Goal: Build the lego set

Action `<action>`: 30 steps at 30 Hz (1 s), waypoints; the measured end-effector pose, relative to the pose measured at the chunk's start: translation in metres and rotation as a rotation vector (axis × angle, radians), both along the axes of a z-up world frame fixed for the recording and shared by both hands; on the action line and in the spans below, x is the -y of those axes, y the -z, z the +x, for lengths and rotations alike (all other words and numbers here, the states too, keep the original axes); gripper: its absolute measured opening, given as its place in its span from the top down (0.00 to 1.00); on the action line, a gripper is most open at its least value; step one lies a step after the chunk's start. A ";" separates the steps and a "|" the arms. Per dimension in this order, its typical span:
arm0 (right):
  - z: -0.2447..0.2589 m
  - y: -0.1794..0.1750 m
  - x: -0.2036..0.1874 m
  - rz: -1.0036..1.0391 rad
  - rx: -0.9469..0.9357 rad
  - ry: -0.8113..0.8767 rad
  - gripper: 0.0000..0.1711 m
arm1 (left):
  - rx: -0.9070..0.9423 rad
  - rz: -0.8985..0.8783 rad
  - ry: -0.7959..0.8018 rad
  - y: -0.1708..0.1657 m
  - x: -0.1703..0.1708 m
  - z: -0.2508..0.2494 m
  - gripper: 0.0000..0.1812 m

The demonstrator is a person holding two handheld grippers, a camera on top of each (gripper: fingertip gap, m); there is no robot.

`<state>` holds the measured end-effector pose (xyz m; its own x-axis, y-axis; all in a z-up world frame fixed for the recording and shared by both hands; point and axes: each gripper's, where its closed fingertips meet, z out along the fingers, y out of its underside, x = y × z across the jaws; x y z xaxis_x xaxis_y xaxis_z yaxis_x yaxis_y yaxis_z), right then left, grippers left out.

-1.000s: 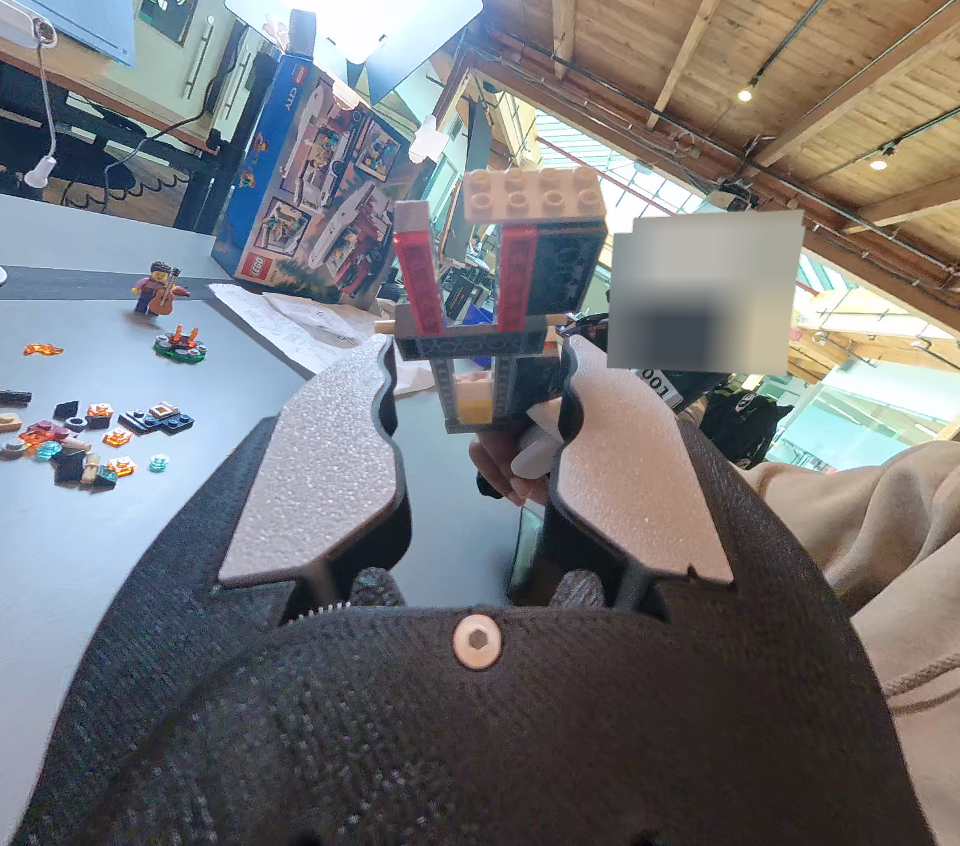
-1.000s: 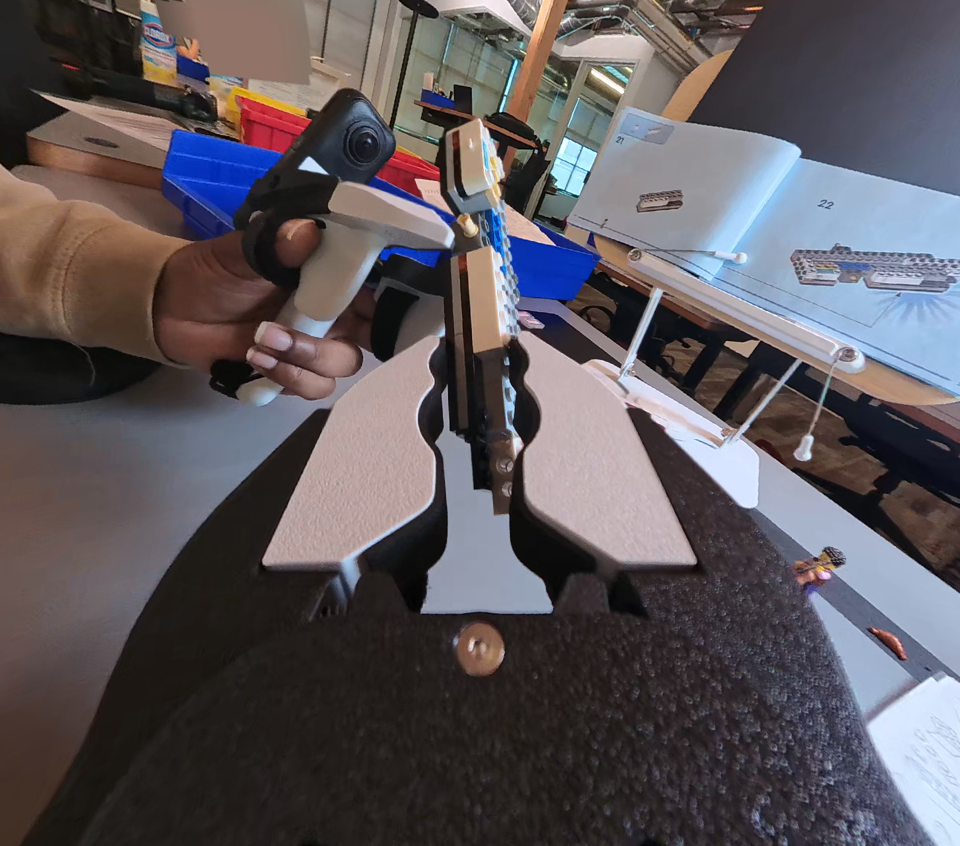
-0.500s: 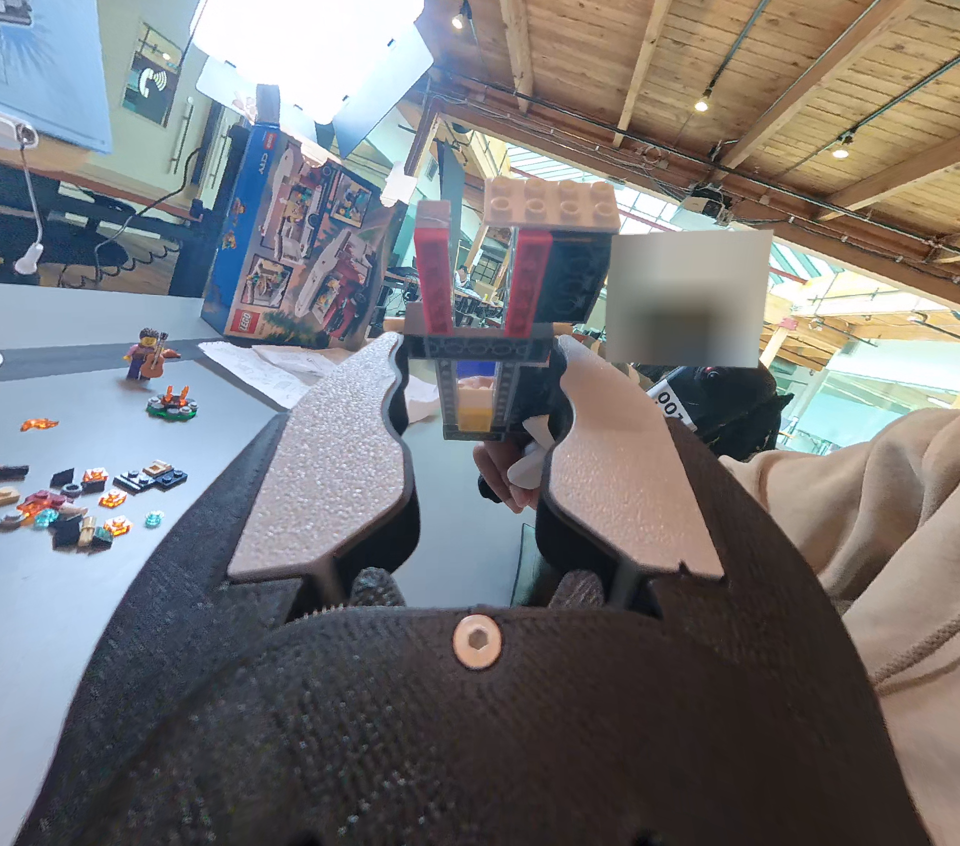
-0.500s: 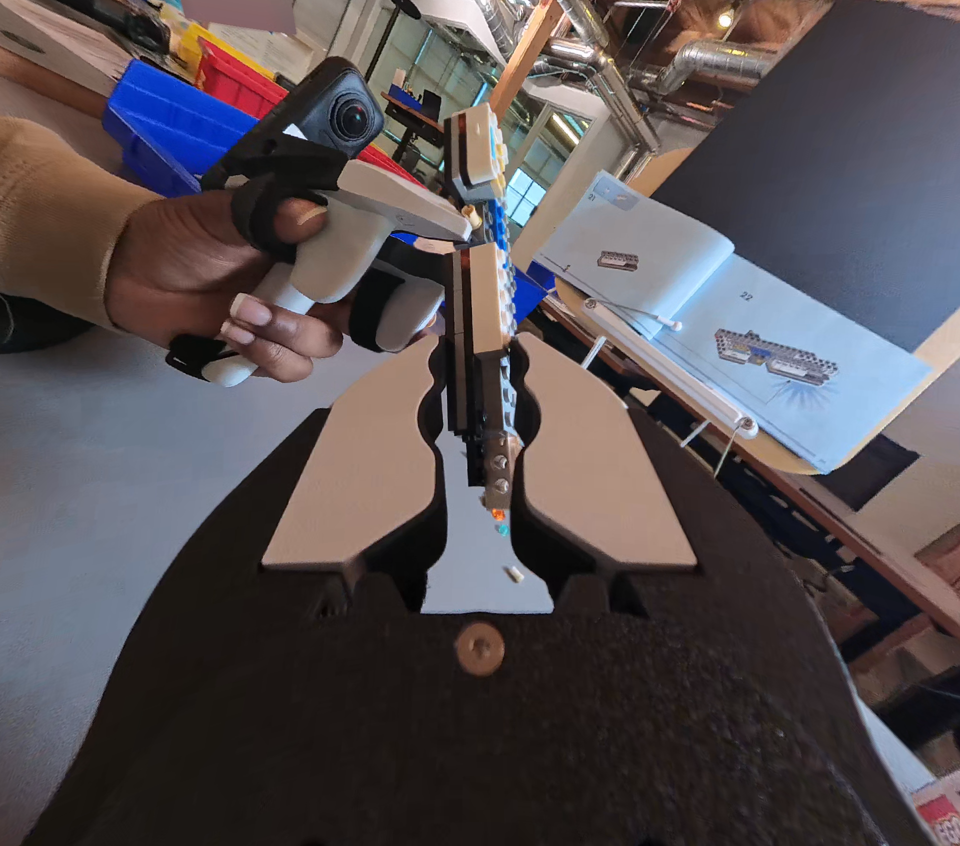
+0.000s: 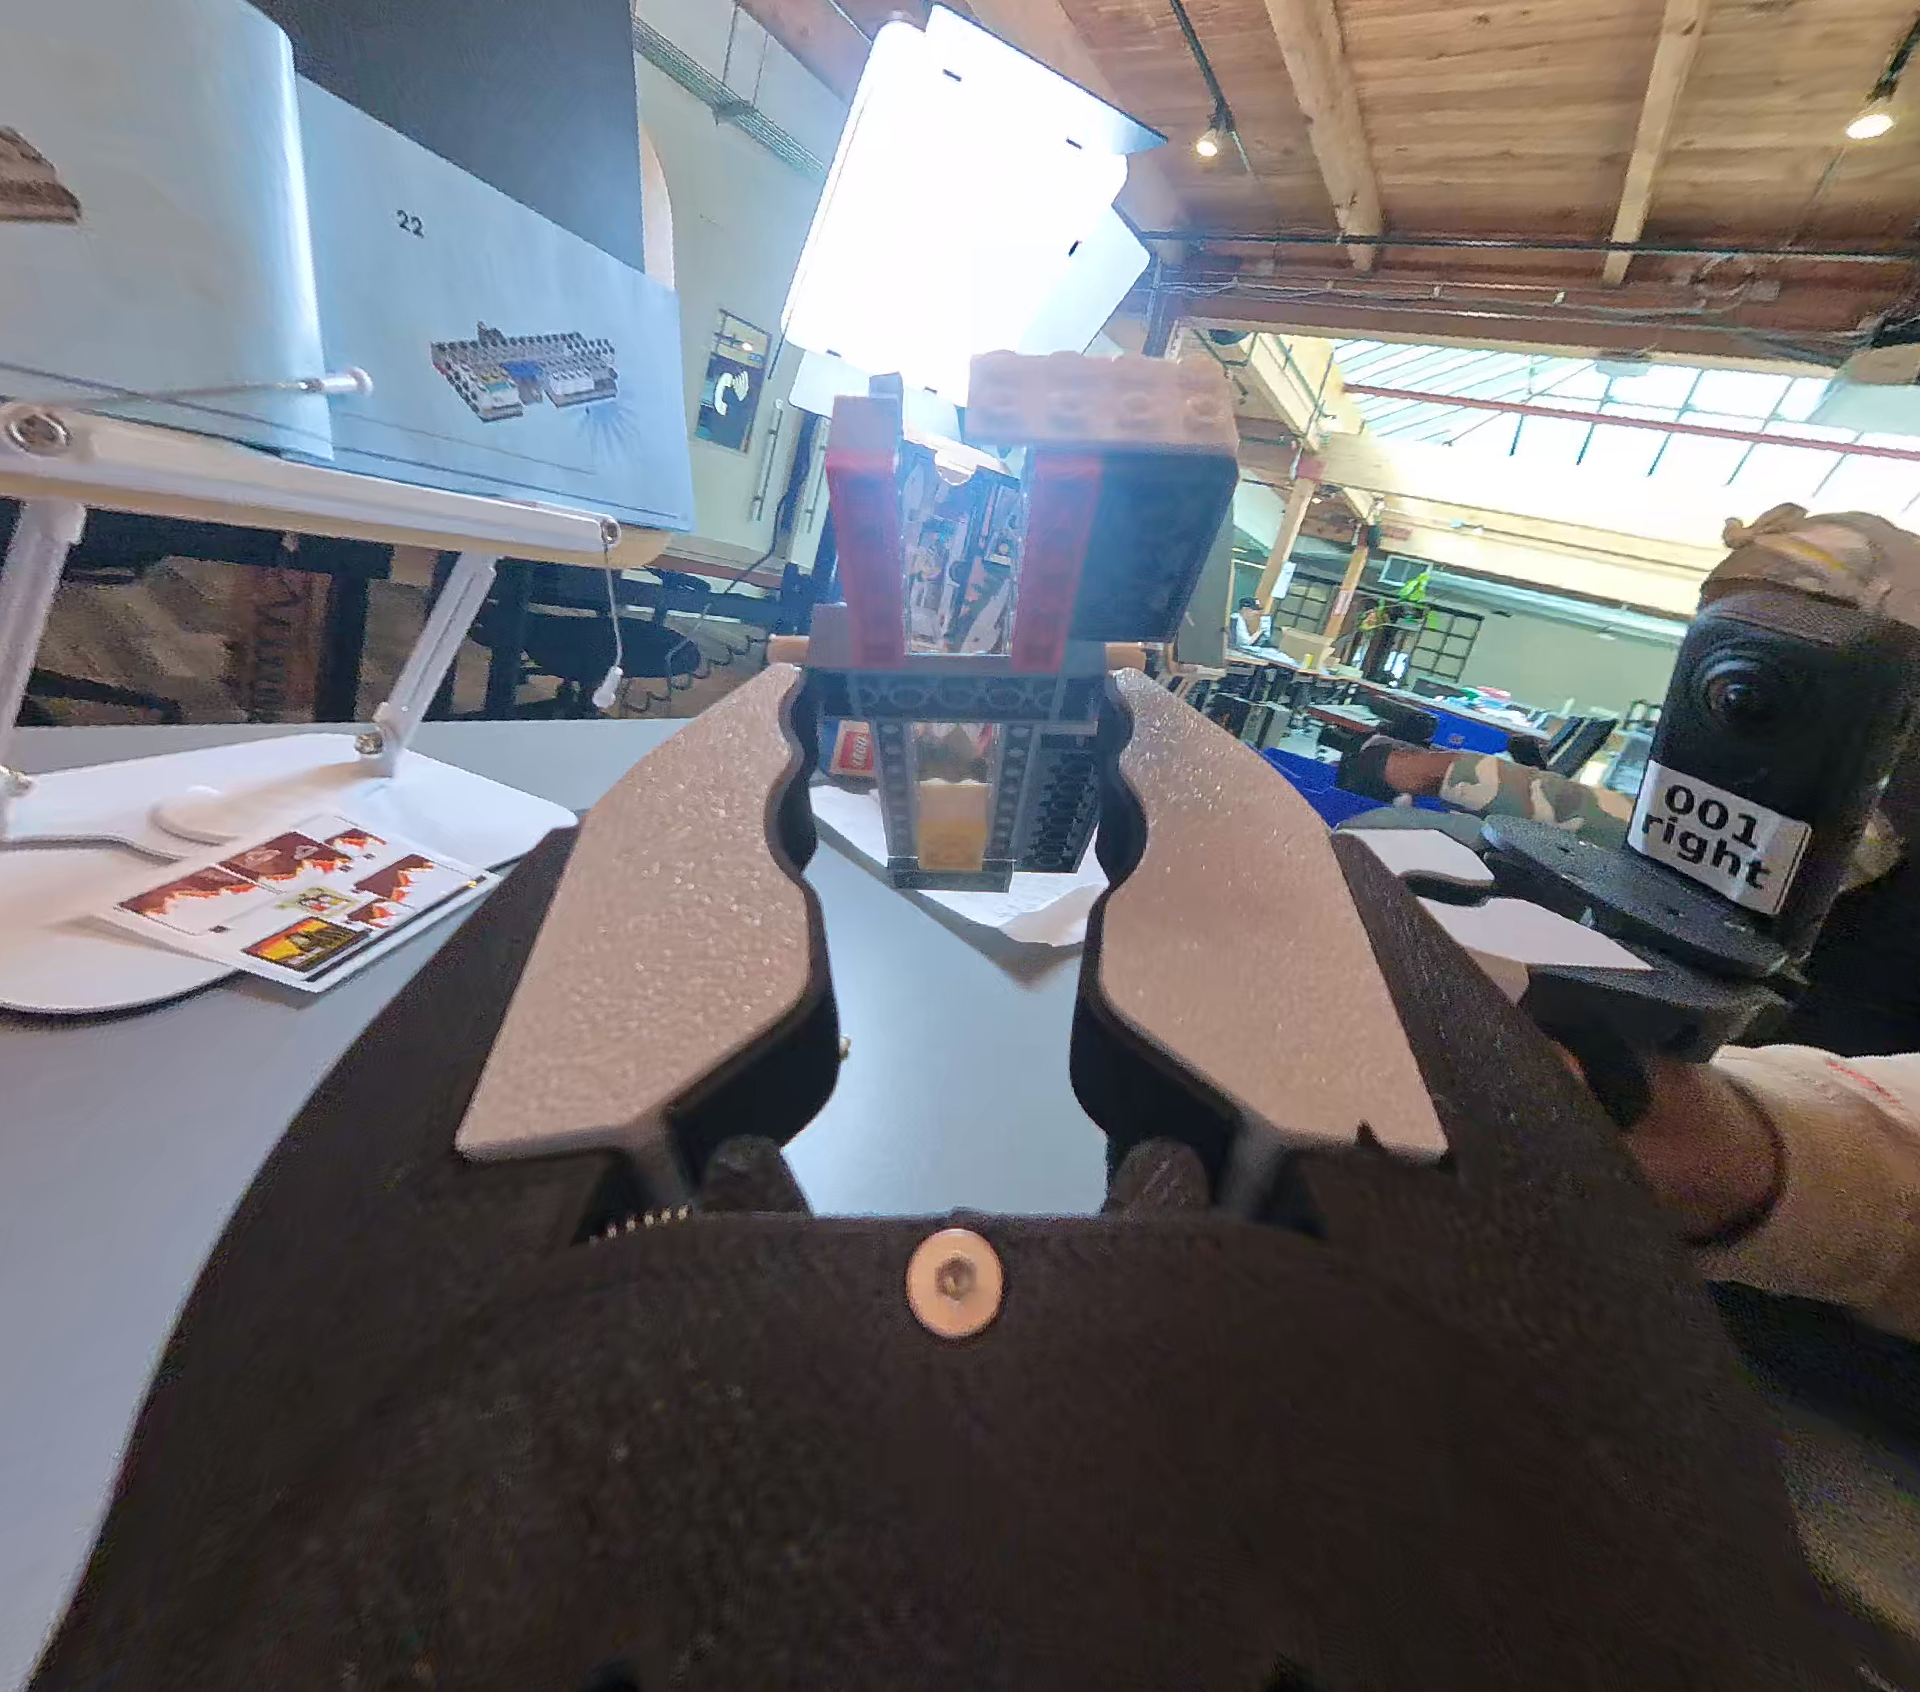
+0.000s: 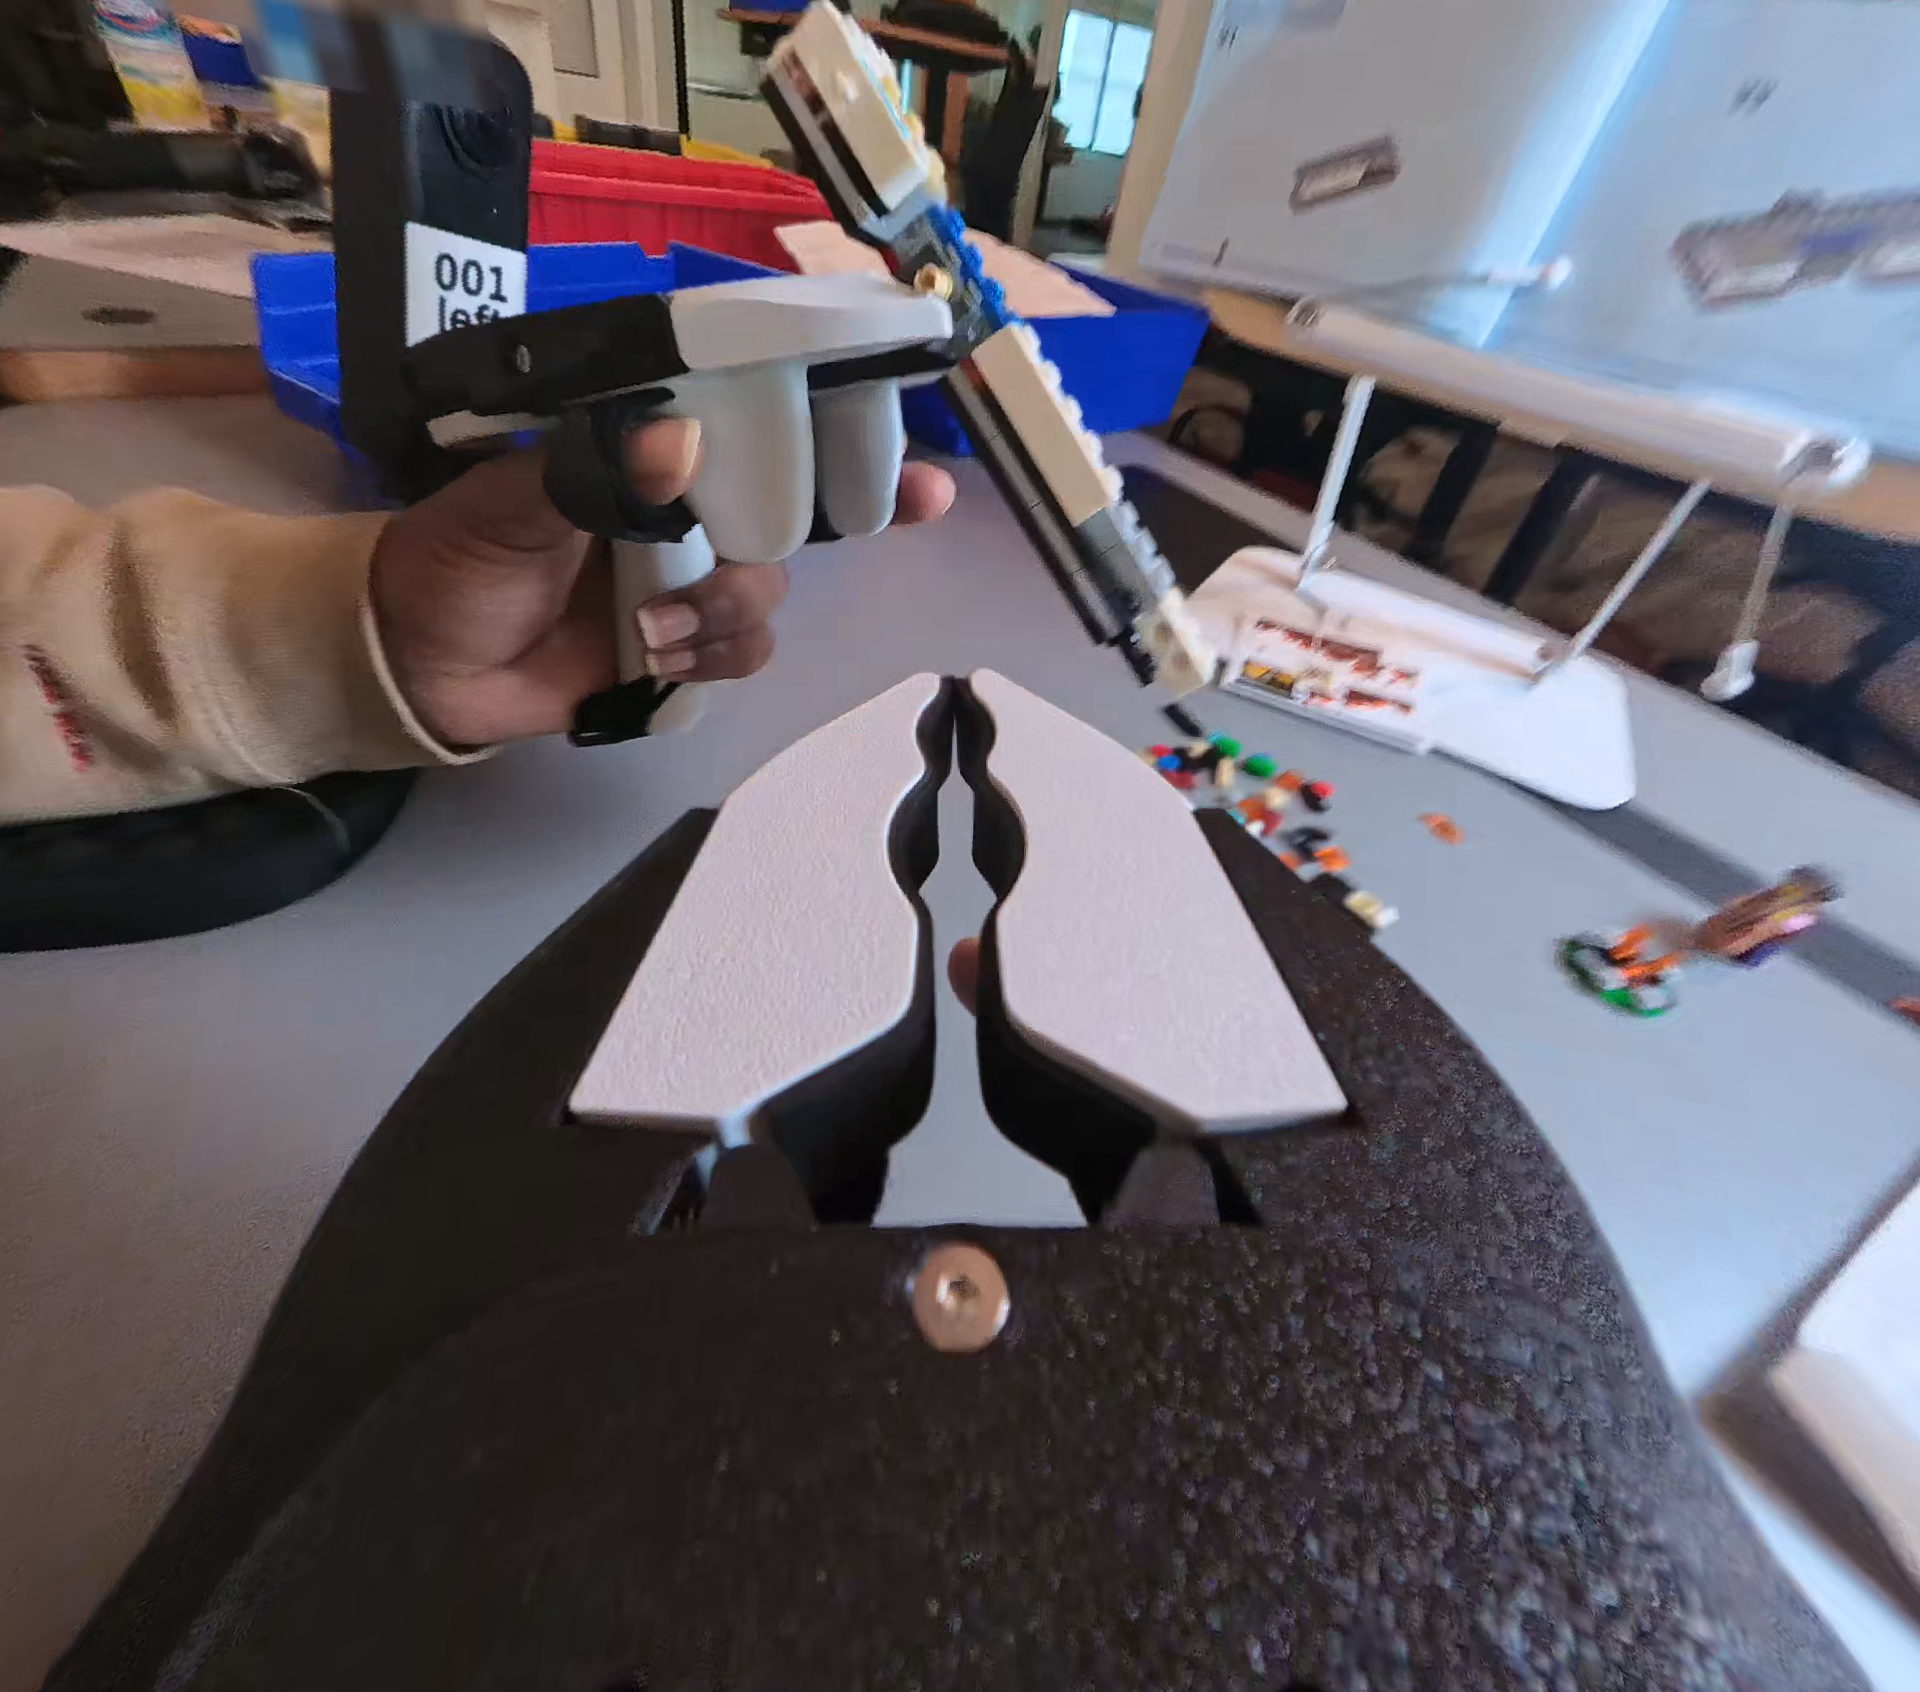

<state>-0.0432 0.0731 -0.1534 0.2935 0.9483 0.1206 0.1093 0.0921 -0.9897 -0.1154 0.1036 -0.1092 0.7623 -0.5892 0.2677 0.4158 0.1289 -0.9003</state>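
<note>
Left gripper [image 5: 951, 733] clamps the lego build [image 5: 971, 666] between its fingertips, holding it up off the grey table [image 5: 208, 1154]. From the left wrist view the build stands upright: two red strips rise from a dark grey cross-piece, a tan studded plate caps the right one, a yellow brick sits low in the middle. From the right wrist view the same build [image 6: 997, 395] shows as a long, thin, tilted assembly, white and blue along one face, black along the other, its lower end hanging above the table. A hand [image 6: 582, 593] grips the left gripper's handle. Right gripper [image 6: 961, 686] holds nothing, tips pressed together, well below and apart from the build. Loose lego pieces [image 6: 1262, 795] scattered on the table just beyond it; a small green-and-orange piece [image 6: 1621, 977] farther right, blurred. Open instruction booklet [image 5: 312, 271] rests on a white stand [image 5: 260, 801], sticker sheet [image 5: 301, 899] lying at its foot. Blue bin [image 6: 1091, 364] and red bin [image 6: 665, 208] behind the left gripper.
</note>
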 end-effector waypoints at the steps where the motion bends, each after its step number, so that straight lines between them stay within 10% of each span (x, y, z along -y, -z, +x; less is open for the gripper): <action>1: -0.004 0.004 0.003 -0.080 -0.001 -0.015 1.00 | -0.022 0.011 -0.013 -0.001 0.001 0.001 0.71; 12: -0.020 -0.010 0.042 -0.630 -0.120 -0.165 1.00 | -0.370 0.217 -0.064 -0.012 0.025 0.042 0.71; 23: -0.020 -0.006 0.047 -0.571 -0.105 -0.082 1.00 | -0.669 0.366 -0.257 -0.017 0.034 0.059 0.71; 30: -0.019 0.004 0.028 -0.524 -0.106 0.022 1.00 | -0.512 0.214 -0.319 -0.022 0.023 0.041 0.71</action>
<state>-0.0624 0.0456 -0.1570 0.2986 0.8670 -0.3990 0.0029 -0.4189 -0.9080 -0.0748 0.0807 -0.0871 0.9091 -0.3124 -0.2755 -0.1489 0.3741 -0.9154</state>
